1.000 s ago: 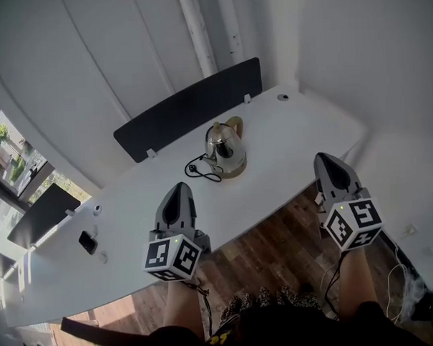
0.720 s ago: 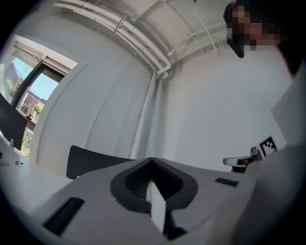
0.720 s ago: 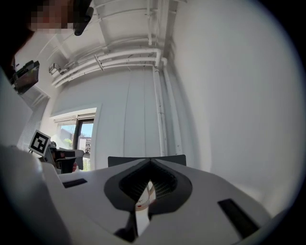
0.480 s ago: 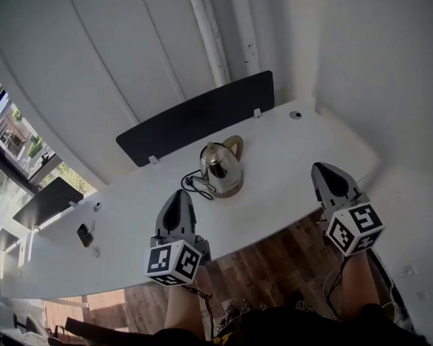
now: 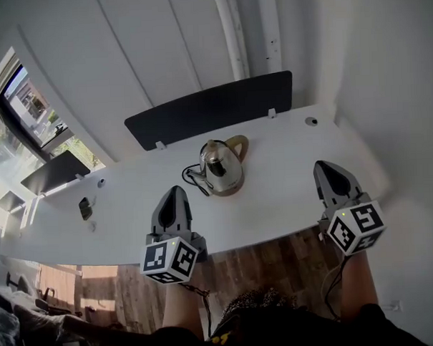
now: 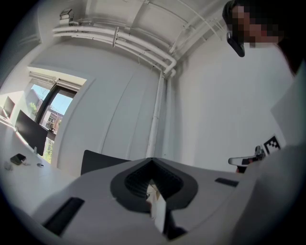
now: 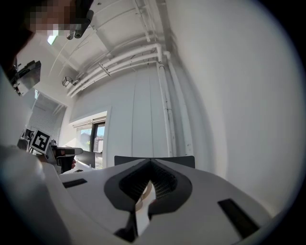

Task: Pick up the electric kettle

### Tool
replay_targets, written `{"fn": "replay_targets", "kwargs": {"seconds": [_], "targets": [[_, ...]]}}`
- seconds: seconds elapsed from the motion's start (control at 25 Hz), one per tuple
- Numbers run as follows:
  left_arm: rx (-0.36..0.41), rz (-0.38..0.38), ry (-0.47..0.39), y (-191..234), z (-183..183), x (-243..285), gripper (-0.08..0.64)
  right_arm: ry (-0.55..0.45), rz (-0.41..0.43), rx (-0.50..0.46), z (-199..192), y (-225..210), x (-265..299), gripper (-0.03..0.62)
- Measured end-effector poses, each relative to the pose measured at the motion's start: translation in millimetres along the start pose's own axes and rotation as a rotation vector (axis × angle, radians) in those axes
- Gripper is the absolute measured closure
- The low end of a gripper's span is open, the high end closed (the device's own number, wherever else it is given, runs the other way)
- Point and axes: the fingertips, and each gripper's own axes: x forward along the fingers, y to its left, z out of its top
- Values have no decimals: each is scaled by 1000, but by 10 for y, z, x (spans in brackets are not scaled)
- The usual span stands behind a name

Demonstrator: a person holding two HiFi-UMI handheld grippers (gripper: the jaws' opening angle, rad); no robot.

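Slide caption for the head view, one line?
Left gripper and right gripper, both shut and empty, short of the electric kettle on the white desk.

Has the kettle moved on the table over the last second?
No. The kettle sits in the same spot before the dark divider, cord coiled at its left; only the camera view has shifted.

At frame centre the electric kettle [image 5: 221,166] stands on the table [image 5: 274,191], cord [image 5: 192,178] at its left, divider panel [image 5: 209,108] behind it, left gripper [image 5: 174,193] lower left, right gripper [image 5: 328,169] lower right.
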Motion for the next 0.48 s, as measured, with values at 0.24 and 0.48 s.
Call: {"fn": "replay_targets", "kwargs": {"seconds": [0.24, 0.48], "targets": [[23, 99, -8, 317, -16, -12, 558, 8, 50, 23, -182, 0, 320, 586], [9, 127, -36, 600, 27, 287, 558, 24, 54, 15, -248, -31, 714, 586]]}}
